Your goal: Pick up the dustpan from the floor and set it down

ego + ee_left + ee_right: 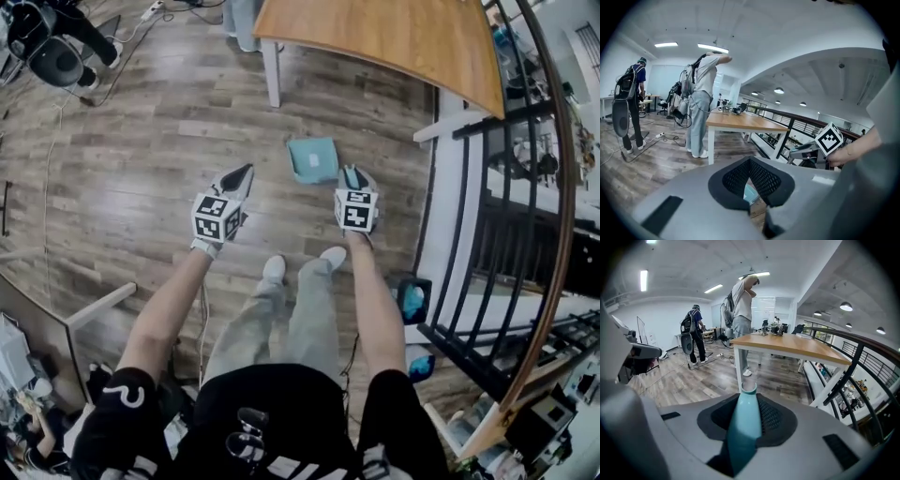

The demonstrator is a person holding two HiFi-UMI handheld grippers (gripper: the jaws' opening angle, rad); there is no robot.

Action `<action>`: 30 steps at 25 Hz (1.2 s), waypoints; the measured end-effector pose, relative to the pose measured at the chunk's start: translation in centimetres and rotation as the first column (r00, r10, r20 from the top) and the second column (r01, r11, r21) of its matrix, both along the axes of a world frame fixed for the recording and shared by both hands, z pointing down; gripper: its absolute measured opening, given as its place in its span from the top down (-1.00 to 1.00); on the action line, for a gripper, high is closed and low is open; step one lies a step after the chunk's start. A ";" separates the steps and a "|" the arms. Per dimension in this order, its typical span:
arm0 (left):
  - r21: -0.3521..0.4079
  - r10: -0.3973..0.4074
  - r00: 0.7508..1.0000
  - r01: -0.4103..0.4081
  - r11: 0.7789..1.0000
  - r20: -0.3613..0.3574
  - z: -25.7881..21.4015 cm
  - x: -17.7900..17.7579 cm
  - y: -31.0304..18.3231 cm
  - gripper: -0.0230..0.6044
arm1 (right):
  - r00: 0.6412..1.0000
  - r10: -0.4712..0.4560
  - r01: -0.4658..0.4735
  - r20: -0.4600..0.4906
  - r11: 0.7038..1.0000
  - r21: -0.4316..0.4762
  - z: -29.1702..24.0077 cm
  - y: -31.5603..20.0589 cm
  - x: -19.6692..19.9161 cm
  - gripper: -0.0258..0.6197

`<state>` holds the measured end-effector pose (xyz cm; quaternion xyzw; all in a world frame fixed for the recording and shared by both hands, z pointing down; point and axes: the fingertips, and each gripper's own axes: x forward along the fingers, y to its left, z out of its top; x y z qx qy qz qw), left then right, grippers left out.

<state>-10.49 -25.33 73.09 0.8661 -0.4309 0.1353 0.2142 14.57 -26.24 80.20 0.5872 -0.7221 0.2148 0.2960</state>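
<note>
Grips teal dustpan (312,159) by its handle (743,427) in right gripper (352,178), jaws pressed on handle. Places pan on near side of white table leg (273,75), low over wood floor (141,169); cannot tell contact. Reads long axis as pointing toward table leg. Shows left gripper (246,172) closed on nothing, farther off.

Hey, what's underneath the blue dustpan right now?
Only wood plank floor shows around the dustpan, which the right gripper clamps by its handle. The patch directly beneath is covered, so I cannot tell whether the pan touches the floor.
</note>
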 end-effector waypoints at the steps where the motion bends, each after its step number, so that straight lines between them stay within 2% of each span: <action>1: -0.002 -0.003 1.000 0.003 1.000 0.001 0.6 -0.3 0.0 0.93 | 1.000 -0.008 0.008 -0.001 1.000 -0.003 0.7 -0.3 -0.3 0.63; 15: -0.052 -0.083 0.997 0.083 0.995 -0.002 6.7 -1.8 -2.3 0.93 | 0.998 -0.059 0.059 -0.012 0.998 -0.030 9.0 -4.1 -1.9 0.63; 21: -0.059 -0.097 0.995 0.097 0.994 0.002 7.5 -2.1 -2.2 0.93 | 0.998 -0.064 0.064 -0.010 0.997 -0.046 10.8 -3.8 -2.2 0.63; 28: -0.078 -0.100 0.995 0.101 0.992 0.015 7.7 -2.5 -2.4 0.93 | 0.993 -0.114 0.112 -0.041 0.992 -0.055 11.3 -3.1 -4.6 0.61; 30: -0.075 -0.097 0.995 0.098 0.992 0.013 7.3 -2.3 -2.5 0.93 | 0.992 -0.120 0.117 -0.033 0.991 -0.063 11.2 -3.2 -4.8 0.54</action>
